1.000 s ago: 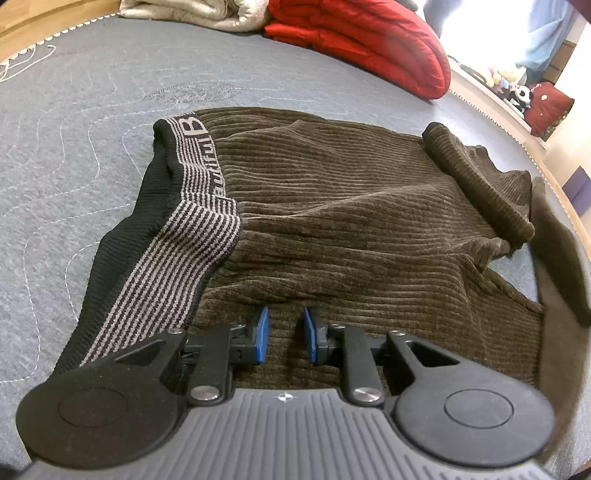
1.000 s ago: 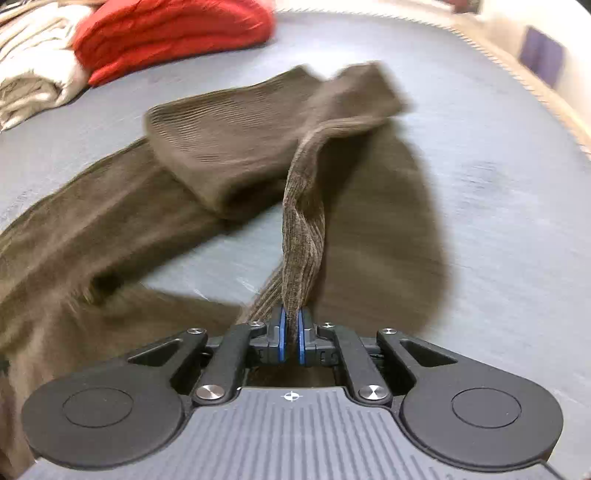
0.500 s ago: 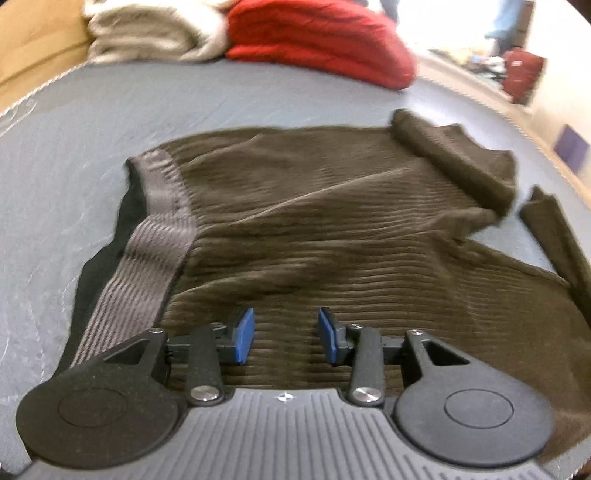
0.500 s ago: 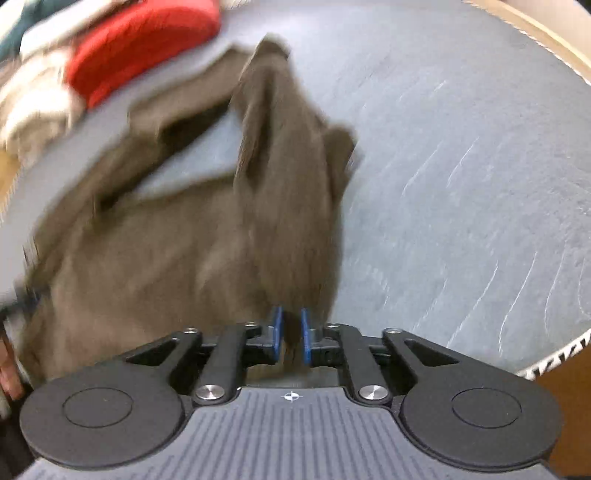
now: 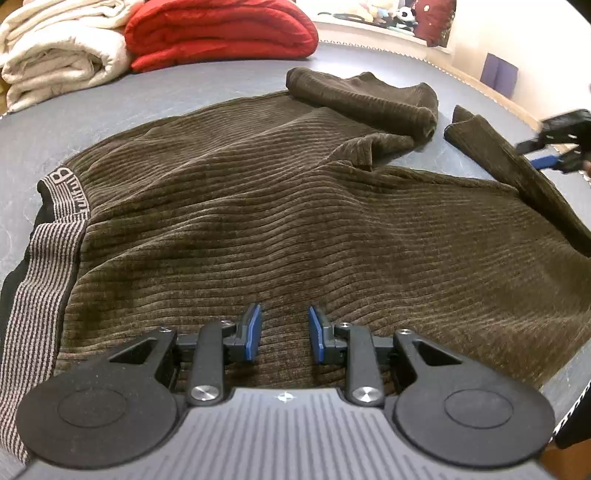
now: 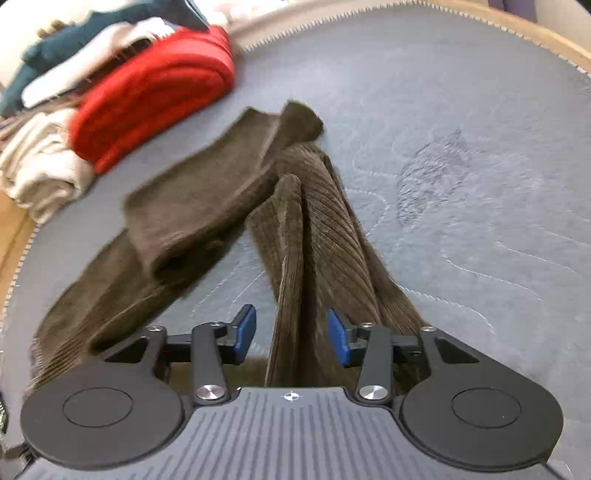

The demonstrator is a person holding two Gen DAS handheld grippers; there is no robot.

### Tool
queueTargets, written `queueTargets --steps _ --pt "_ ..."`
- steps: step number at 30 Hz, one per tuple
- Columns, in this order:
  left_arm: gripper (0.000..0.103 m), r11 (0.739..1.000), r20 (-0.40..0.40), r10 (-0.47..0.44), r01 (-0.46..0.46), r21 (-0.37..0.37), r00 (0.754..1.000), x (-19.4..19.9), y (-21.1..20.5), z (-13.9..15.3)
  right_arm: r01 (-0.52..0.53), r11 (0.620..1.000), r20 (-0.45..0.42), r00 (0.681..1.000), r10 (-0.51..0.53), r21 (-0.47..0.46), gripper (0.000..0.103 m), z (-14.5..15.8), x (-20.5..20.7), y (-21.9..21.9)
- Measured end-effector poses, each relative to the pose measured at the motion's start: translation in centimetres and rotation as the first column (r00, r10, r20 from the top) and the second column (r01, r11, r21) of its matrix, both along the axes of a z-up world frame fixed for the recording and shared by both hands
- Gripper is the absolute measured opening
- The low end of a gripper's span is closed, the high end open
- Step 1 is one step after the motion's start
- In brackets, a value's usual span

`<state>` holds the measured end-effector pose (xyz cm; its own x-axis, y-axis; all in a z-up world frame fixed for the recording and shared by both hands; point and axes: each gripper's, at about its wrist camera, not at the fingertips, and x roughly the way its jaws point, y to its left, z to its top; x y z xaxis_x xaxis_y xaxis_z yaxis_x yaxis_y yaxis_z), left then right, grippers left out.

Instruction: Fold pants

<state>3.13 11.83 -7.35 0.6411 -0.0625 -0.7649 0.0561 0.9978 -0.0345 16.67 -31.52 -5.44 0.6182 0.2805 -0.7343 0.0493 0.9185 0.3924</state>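
Left tongs [image 5: 283,338] parted, empty, low over brown corduroy pants [image 5: 295,229] spread on grey quilted bed [image 5: 184,92]. Right tongs [image 6: 291,334] spread wide, straddling bunched leg [image 6: 314,240] ungripped. Advisable: flatten leg, align hems before folding.

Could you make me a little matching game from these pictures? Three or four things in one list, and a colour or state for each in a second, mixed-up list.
Things:
1. pants
2. waistband
3. folded blanket
4. right hand-held gripper

Colour or state:
A. red, at the far side of the surface
B. grey with thin dark stripes
C. open, fabric between its fingers but not pinched
D. brown ribbed fabric, spread out

Pairs: 1-D, 2-B, 3-A, 4-C
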Motion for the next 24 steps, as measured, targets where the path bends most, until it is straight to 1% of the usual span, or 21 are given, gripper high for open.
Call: queueTargets --steps 1,4,7,8,9,10,13,16,18,20,22,24 --pt "0.031 1.000 0.002 -0.001 0.001 0.013 1.000 -0.1 -0.3 0.0 0.005 1.000 -0.008 1.000 -0.005 -0.003 0.048 -0.5 0.9 0.4" --pt "0.031 0.998 0.006 0.017 -0.017 0.054 1.000 -0.3 -1.5 0.1 0.020 0.999 -0.036 0.999 -0.019 0.035 0.048 -1.8 3.3 0.6" --pt "0.031 0.994 0.011 0.049 -0.050 0.094 0.999 -0.3 -2.5 0.0 0.050 0.997 -0.025 0.998 -0.049 0.060 0.046 -2.1 4.9 0.3" --pt "0.031 0.992 0.013 0.058 -0.059 0.109 0.998 -0.3 -2.8 0.0 0.055 0.996 -0.020 0.998 -0.054 0.076 0.034 -2.1 5.3 0.1" --pt "0.031 0.990 0.015 0.067 -0.068 0.125 0.998 -0.4 -3.1 0.0 0.054 0.994 -0.014 0.999 -0.053 0.096 0.009 -2.1 5.6 -0.1" --pt "0.032 0.987 0.017 0.076 -0.077 0.139 0.997 -0.4 -3.5 -0.1 0.050 0.993 -0.010 0.999 -0.049 0.109 0.008 -2.1 6.0 -0.2" --pt "0.032 0.983 0.021 0.098 -0.100 0.156 0.995 -0.3 -3.8 -0.1 0.068 0.991 0.046 0.996 -0.073 0.111 0.008 -0.8 5.5 -1.4" --pt "0.031 0.981 0.028 0.104 -0.107 0.164 0.994 -0.4 -4.0 -0.2 0.129 0.974 0.131 0.979 -0.155 0.186 0.007 2.0 3.7 -4.7" --pt "0.031 0.980 0.039 0.102 -0.107 0.166 0.994 -0.7 -4.0 -0.3 0.183 0.956 0.208 0.950 -0.232 0.231 0.007 4.5 1.2 -8.1" --pt "0.031 0.981 0.057 0.101 -0.109 0.161 0.993 -1.0 -4.0 -0.4 0.252 0.930 0.273 0.906 -0.325 0.269 0.007 6.4 -2.0 -12.1" --pt "0.031 0.981 0.074 0.105 -0.115 0.153 0.992 -1.3 -3.9 -0.5 0.354 0.889 0.284 0.855 -0.434 0.291 0.007 7.2 -5.5 -16.2" --pt "0.031 0.980 0.080 0.116 -0.127 0.151 0.990 -1.3 -4.0 -0.5 0.479 0.823 0.261 0.789 -0.556 0.305 0.007 6.8 -9.7 -20.1"
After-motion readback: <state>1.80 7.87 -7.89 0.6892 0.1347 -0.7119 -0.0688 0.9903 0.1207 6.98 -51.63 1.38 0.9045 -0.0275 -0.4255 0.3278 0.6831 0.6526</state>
